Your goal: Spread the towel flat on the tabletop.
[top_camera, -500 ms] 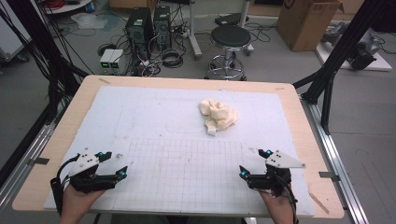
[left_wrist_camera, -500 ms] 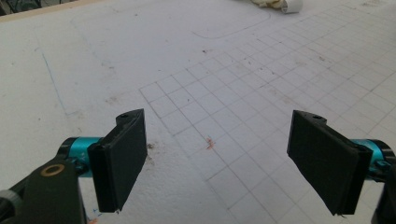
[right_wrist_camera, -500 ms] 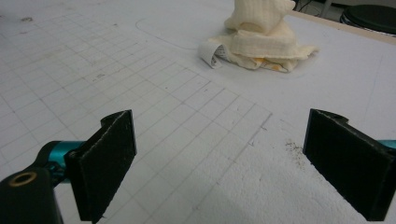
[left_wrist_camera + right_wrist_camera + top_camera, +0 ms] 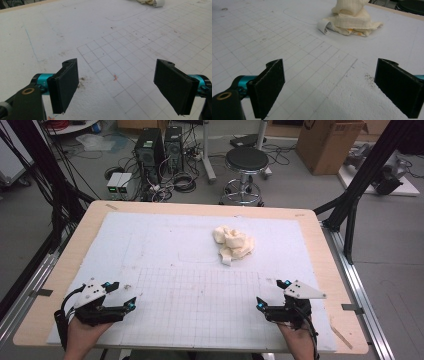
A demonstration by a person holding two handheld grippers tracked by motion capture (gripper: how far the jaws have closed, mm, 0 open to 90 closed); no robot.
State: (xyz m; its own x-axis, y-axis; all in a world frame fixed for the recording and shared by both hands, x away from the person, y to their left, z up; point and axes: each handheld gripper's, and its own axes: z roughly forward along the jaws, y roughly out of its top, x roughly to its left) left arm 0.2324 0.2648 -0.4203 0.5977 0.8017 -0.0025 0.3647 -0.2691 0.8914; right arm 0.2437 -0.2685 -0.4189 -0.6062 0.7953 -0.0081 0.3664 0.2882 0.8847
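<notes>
The left claw (image 4: 121, 296) sits at the near left of the surface (image 4: 165, 210), its jaws spread wide with nothing between them; the left gripper view confirms the gap, the left claw (image 4: 120, 85) framing bare white mat (image 4: 75, 32) and the edge of the printed grid (image 4: 150, 45). The right claw (image 4: 270, 296) rests at the near right, jaws equally wide and holding nothing; in the right gripper view the right claw (image 4: 337, 87) opens onto grid squares. Each is held by a hand (image 4: 85, 332) coming in from the near edge, the other hand (image 4: 300, 337) on the right. A crumpled cream cloth (image 4: 233, 244) lies on the mat right of centre, toward the far side, well apart from both claws. The right gripper view shows the cloth (image 4: 352, 17) closely: folded layers, a waffle-like weave and a curled white label (image 4: 323, 26) at its near left edge. The left gripper view catches just that label (image 4: 157, 3) at the top edge. The high view alone takes in the floor beyond the surface, with a black stool (image 4: 245, 162), computer towers (image 4: 159, 145) and a cardboard box (image 4: 330, 142).
</notes>
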